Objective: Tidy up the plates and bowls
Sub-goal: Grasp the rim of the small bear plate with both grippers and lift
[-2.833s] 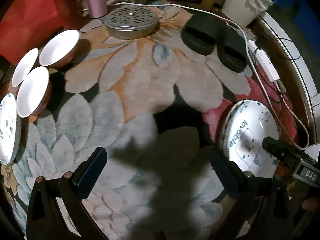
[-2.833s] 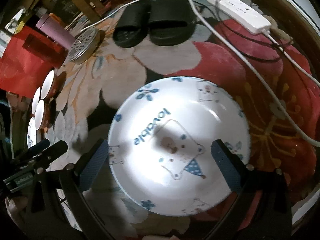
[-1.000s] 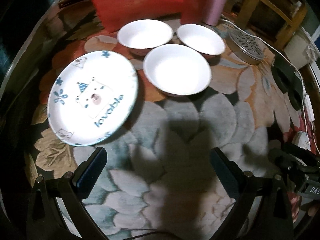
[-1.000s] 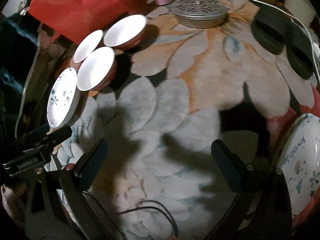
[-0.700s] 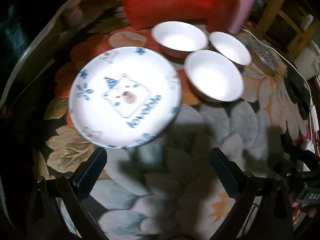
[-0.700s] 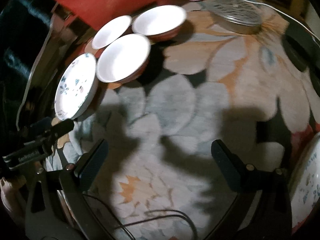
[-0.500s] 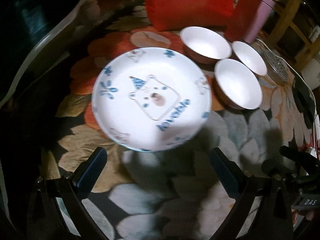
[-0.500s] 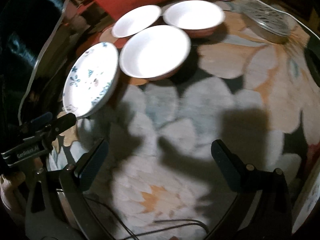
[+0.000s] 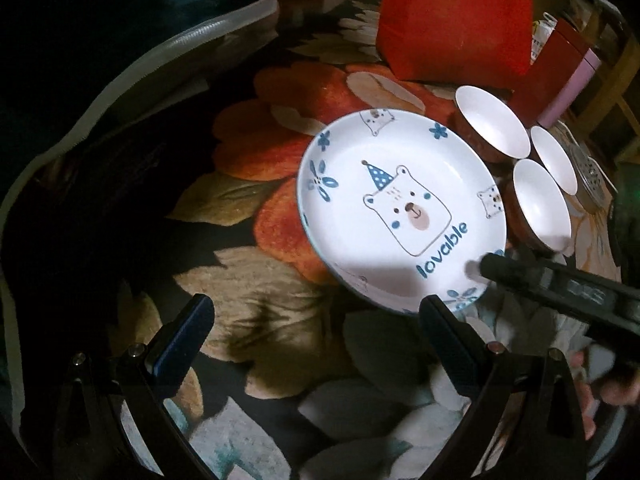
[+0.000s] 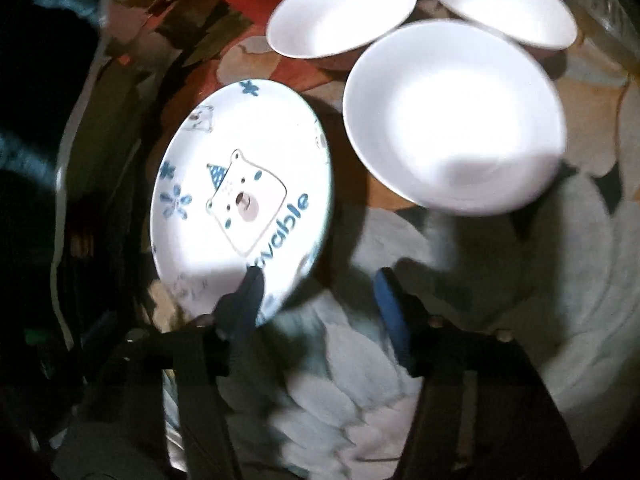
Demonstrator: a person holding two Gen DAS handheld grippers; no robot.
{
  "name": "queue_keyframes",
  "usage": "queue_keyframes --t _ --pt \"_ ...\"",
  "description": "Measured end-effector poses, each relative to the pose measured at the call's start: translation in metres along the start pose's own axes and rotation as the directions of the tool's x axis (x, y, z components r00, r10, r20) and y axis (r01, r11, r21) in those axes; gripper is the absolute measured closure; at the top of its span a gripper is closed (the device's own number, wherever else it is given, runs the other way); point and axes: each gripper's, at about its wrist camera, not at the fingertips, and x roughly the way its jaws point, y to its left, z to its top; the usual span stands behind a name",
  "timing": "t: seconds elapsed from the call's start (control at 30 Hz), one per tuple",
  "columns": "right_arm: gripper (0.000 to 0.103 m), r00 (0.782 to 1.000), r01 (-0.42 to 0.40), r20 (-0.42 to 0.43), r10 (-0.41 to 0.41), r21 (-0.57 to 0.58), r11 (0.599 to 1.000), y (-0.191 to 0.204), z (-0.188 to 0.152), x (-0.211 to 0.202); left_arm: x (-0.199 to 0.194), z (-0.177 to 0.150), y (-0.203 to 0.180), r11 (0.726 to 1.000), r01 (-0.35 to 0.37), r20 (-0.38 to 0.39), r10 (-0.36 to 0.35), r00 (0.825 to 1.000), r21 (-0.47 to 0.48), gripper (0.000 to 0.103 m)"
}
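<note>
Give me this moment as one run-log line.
left gripper: open, empty | right gripper: closing, one finger over bear plate rim, nothing gripped | three white bowls: unstacked beside plate

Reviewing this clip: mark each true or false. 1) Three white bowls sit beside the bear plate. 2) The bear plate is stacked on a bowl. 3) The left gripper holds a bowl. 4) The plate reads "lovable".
1) True: three white bowls cluster next to the bear plate.
2) False: the plate lies on the floral mat, beside the bowls.
3) False: the left gripper is open and empty.
4) True: "lovable" is printed under the bear.
The right gripper is closing, one finger over the plate's rim.
</note>
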Motion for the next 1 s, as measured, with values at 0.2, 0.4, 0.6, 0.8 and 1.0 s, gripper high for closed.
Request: queue_keyframes --t 0.2,0.4,0.6,0.8,1.0 --pt "0.087 0.998 0.008 -0.056 -0.008 0.015 1.0 0.009 0.004 0.019 0.003 0.001 0.007 1.0 0.004 -0.014 -0.004 1.0 -0.012 0.001" --pt "0.086 0.991 0.004 -0.135 -0.021 -0.124 0.992 0.003 -0.013 0.012 0.008 -0.001 0.006 0.999 0.031 -0.046 -0.031 0.998 -0.012 0.001" --pt "0.087 0.975 0.01 -0.212 -0.07 -0.268 0.963 -0.039 -0.042 -0.013 0.011 -0.011 -0.013 0.995 0.087 -0.066 -0.084 0.994 0.044 0.004" --pt "0.085 0.993 0.009 -0.111 -0.028 -0.168 0.986 -0.076 -0.041 -0.041 0.025 -0.028 -0.045 0.984 0.13 -0.125 -0.115 0.985 0.118 0.018" --pt "0.085 0.997 0.025 -0.071 -0.035 -0.135 0.99 -0.066 -0.044 -0.031 0.045 -0.032 -0.054 0.982 0.17 -0.179 -0.153 0.972 0.087 0.053"
